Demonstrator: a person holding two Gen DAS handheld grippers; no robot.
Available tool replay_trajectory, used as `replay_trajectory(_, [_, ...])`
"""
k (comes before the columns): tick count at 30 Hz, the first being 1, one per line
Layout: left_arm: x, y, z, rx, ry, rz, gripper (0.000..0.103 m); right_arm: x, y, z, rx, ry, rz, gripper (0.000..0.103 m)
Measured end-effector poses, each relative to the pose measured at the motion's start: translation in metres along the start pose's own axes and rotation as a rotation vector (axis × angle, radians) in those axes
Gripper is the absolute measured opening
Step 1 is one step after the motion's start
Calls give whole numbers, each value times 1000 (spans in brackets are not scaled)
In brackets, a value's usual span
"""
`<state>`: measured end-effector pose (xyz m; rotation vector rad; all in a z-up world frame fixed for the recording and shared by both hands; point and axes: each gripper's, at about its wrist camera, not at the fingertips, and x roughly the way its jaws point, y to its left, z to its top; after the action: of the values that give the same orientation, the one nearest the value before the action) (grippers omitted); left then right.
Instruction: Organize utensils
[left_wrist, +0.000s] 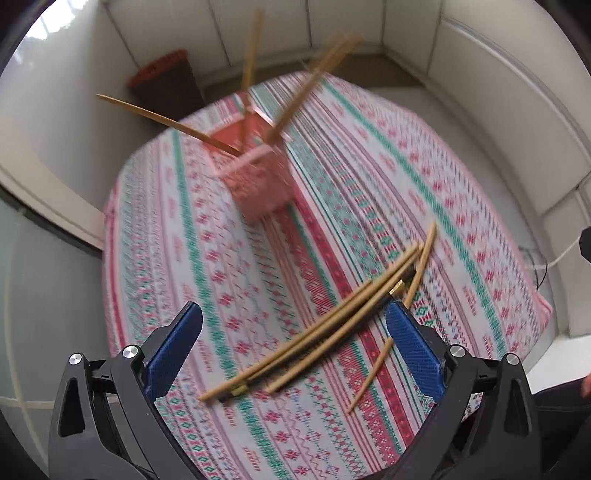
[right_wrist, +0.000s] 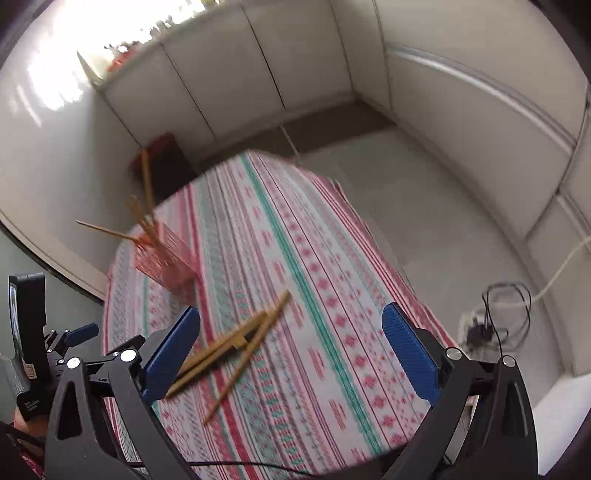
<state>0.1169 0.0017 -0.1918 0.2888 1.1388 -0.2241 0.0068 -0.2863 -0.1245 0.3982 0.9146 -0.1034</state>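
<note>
- Loose chopsticks (left_wrist: 317, 328): several lie in a fanned bundle on the tabletop (left_wrist: 461, 229), on the near part, between my two grippers.
- Pink holder (left_wrist: 258, 181): stands upright toward the far left of the tabletop, well apart from the loose bundle. Chopsticks in the holder (left_wrist: 291, 107) lean outward in different directions.
- Tabletop cover: striped cloth in pink, green and white.
- Room: pale cabinet panels (right_wrist: 258, 70) behind; grey floor (right_wrist: 443, 221) to the right, with cables (right_wrist: 495, 317) on it.
- Left gripper (left_wrist: 291, 354): jaws released wide, held above the bundle, nothing between them.
- Right gripper (right_wrist: 291, 354): jaws released wide, tilted down over the tabletop, holding nothing.
</note>
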Motion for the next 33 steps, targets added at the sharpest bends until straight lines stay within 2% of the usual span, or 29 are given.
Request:
replay_trajectory(4, [23, -20, 7, 18, 53, -43, 95, 10, -24, -7, 65, 98, 38, 96])
replay_trajectory(6, [39, -27, 12, 13, 89, -73, 91, 16, -34, -4, 114, 147, 68, 96])
replay_trajectory(11, [72, -51, 22, 40, 166, -117, 66, 31, -57, -1, 247, 239, 126, 96])
replay_trajectory(16, [88, -73, 29, 96, 168, -114, 61, 37, -60, -1, 261, 274, 149, 96])
replay_trajectory(18, [95, -77, 32, 109, 163, -101, 54, 39, -60, -1, 263, 281, 149, 96])
replay_trajectory(20, [105, -75, 33, 101, 166, -89, 37, 41, -62, -1, 270, 289, 148, 96])
replay_trajectory(21, [107, -71, 34, 81, 162, -122, 35, 43, -63, -1, 273, 292, 146, 96])
replay_trajectory(22, [108, -68, 36, 70, 161, -133, 18, 45, -64, -1, 279, 295, 142, 96])
replay_trajectory(23, [112, -63, 36, 58, 182, -107, 5, 46, -66, -1, 284, 298, 139, 96])
replay_trajectory(25, [116, -57, 33, 51, 196, -124, 4, 51, -67, -1, 290, 307, 130, 96])
replay_trajectory(30, [96, -50, 32, 63, 146, -201, 6, 61, -69, -4, 325, 326, 121, 96])
replay_trajectory(32, [86, -55, 32, 92, 129, -210, 17, 61, -68, -4, 330, 330, 134, 96])
replay_trajectory(33, [84, -60, 33, 111, 127, -211, 19, 60, -67, -4, 321, 327, 133, 96])
